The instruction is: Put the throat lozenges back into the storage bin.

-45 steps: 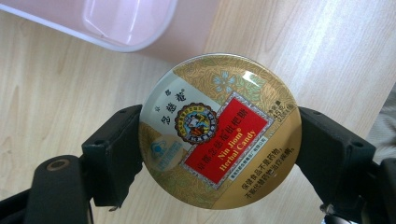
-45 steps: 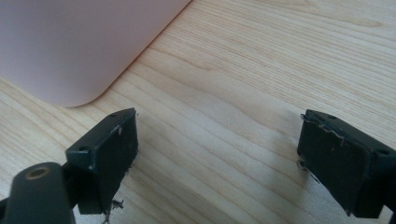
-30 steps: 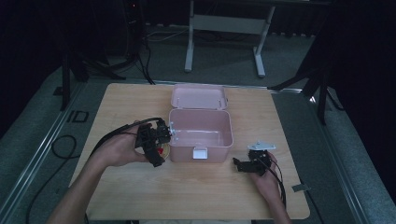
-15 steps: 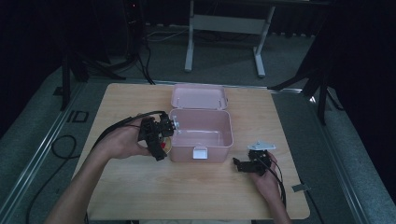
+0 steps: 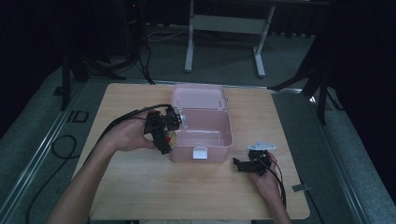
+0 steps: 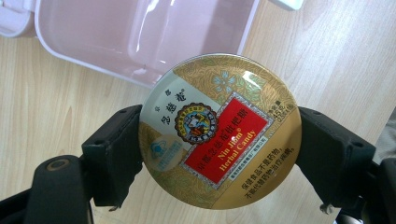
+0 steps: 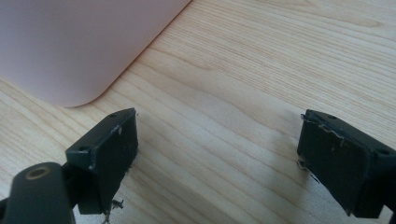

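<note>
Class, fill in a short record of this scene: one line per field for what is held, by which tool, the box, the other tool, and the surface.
Held item: round candy tin, gold with a red label
Holder: left tool, jaws clamped on the tin's edges
Box: pink box, lid open, nothing seen inside
Tin position: above the table beside the box's left wall
Other tool: right tool, jaws open, nothing between them
Surface: light wooden table
</note>
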### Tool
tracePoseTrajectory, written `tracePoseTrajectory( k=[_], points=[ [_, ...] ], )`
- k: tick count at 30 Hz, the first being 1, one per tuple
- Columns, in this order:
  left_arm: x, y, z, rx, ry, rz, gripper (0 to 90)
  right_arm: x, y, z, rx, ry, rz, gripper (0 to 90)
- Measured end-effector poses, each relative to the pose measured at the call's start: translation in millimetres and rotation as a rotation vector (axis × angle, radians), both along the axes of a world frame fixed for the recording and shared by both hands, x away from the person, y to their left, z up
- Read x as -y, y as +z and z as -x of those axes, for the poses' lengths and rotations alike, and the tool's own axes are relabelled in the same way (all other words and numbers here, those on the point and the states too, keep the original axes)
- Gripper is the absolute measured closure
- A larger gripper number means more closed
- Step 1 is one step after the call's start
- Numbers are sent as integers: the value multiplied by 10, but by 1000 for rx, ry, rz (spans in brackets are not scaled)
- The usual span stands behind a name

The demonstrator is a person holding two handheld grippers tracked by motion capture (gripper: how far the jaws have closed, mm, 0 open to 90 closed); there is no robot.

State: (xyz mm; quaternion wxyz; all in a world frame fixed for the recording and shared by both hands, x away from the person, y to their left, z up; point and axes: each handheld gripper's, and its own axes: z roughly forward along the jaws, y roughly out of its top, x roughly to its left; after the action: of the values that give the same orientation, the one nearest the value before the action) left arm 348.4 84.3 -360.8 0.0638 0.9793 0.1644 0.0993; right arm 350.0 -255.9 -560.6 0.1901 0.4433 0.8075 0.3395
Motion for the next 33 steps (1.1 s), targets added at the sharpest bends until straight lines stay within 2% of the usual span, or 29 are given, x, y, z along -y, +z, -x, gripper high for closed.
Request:
tracePoseTrajectory(
  k=[14,33],
  points=[
    [73,-27,-106,-12,6,14,209,0,0,0,0,0,0,120],
    [202,-65,-222,3,39,24,209,1,0,0,1,1,1,120]
  ],
)
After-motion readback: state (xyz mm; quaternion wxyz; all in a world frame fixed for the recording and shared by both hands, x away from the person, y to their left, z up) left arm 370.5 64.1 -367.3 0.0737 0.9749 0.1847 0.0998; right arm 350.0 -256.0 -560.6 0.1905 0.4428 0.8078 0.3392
